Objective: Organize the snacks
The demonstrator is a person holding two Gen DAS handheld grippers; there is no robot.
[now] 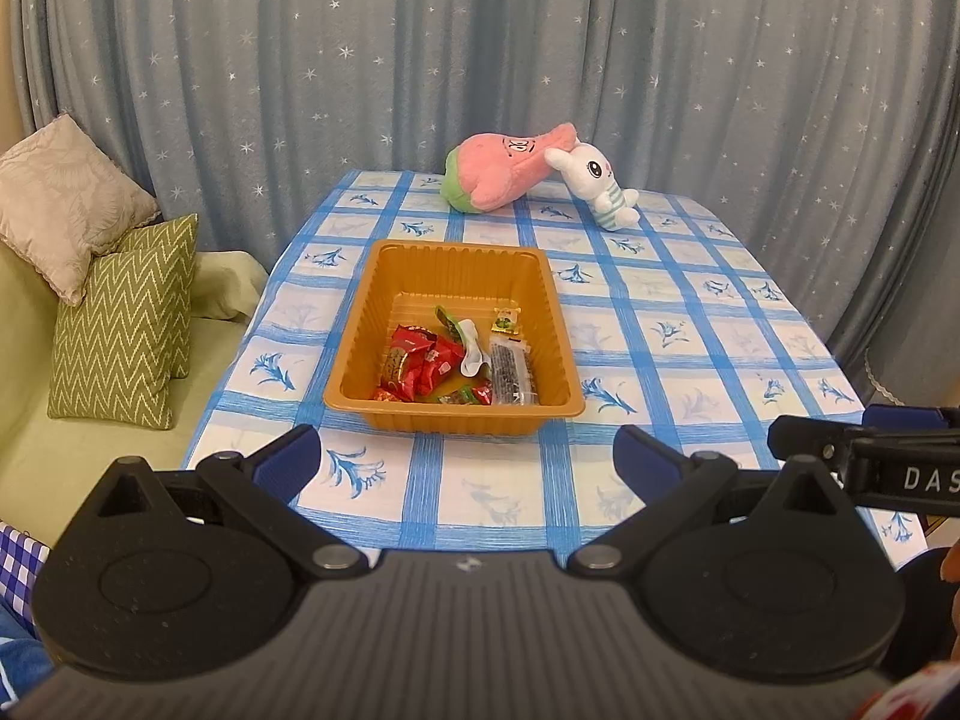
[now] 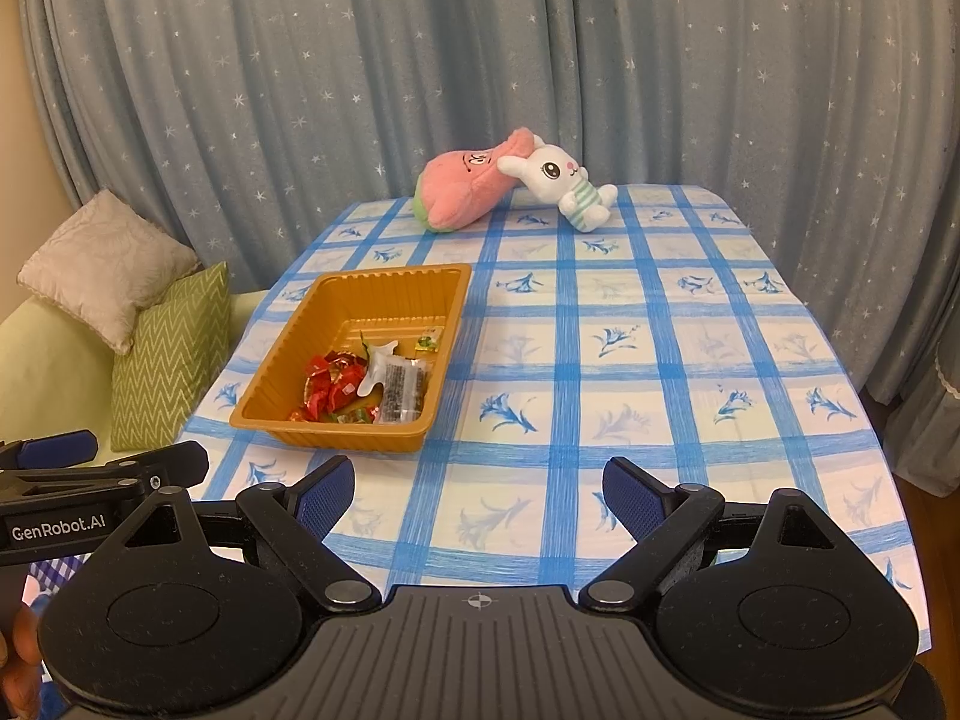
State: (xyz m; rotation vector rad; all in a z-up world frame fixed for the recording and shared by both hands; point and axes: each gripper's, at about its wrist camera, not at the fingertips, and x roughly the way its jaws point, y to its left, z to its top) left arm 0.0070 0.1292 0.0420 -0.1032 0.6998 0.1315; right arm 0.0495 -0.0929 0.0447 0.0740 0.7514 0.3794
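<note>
Snacks [image 1: 444, 363] in tray [image 1: 360, 324] — plush toys [image 1: 510, 174] behind

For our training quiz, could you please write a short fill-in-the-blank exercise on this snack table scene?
1. The wrapped snacks lie inside the ribbed ____ plastic tray.
2. The white rabbit plush leans against a ____ plush toy.
3. Both grippers, left gripper and right gripper, hold ____.

Missing words: orange; pink; nothing

The left gripper [image 1: 468, 462] points forward and downward, its jaws spread wide with nothing between the blue pads. The right gripper [image 2: 477, 495] sits beside it at much the same tilt, jaws equally wide and empty. At the frame edges, what may be fingers [image 2: 21, 654] grip the handles.
</note>
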